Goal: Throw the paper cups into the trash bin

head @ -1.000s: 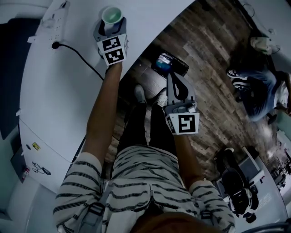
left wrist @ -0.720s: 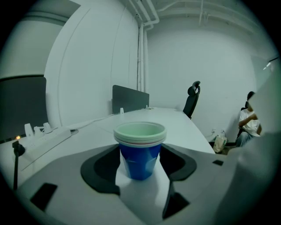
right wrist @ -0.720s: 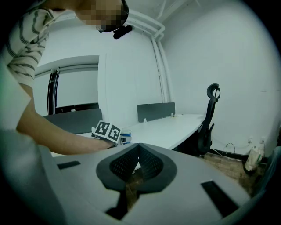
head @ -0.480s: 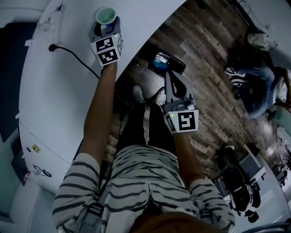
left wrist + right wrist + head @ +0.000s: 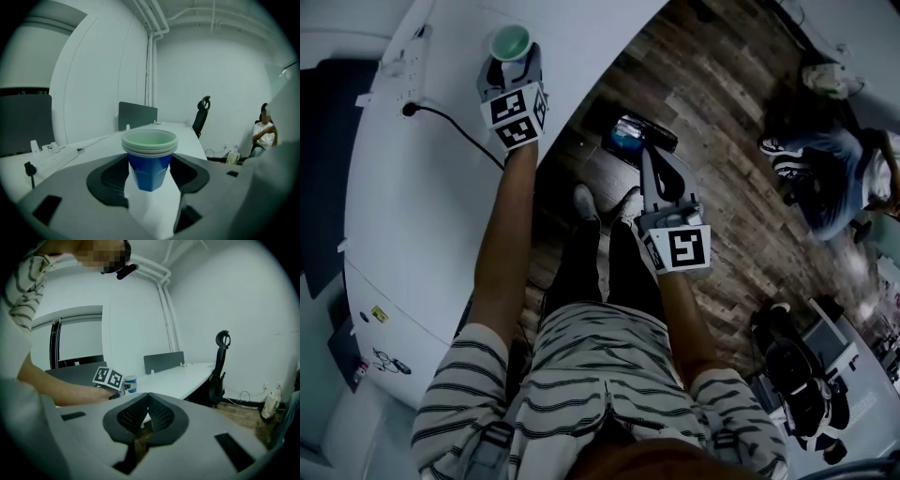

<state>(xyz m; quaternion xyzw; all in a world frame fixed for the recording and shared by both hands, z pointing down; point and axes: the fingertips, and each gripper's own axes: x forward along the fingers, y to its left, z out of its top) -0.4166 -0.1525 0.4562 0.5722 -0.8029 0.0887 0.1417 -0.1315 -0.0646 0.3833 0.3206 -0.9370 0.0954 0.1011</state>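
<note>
Now the white desk (image 5: 422, 216) curves down the left of the head view, with wood floor (image 5: 741, 112) off its right edge. Well away from the desk, across that floor, a second person (image 5: 830, 173) sits. Just off the desk's edge, on the floor, stands a dark container (image 5: 630, 134) with something blue in it. It may be the trash bin, though the head view is too dim to be sure.

Over the desk's far end, the left gripper (image 5: 512, 58) has its jaws pinching a nested stack of cups (image 5: 149, 157), one pad on each side of the blue wall. The stack is upright, its pale green inside showing. The right gripper (image 5: 148, 401) hangs off the desk over the floor, near the dark container, its jaws pressed together on nothing. A power strip (image 5: 405, 58) lies on the desk left of the cups, a black cable (image 5: 459, 127) trailing from it across the top.
</note>
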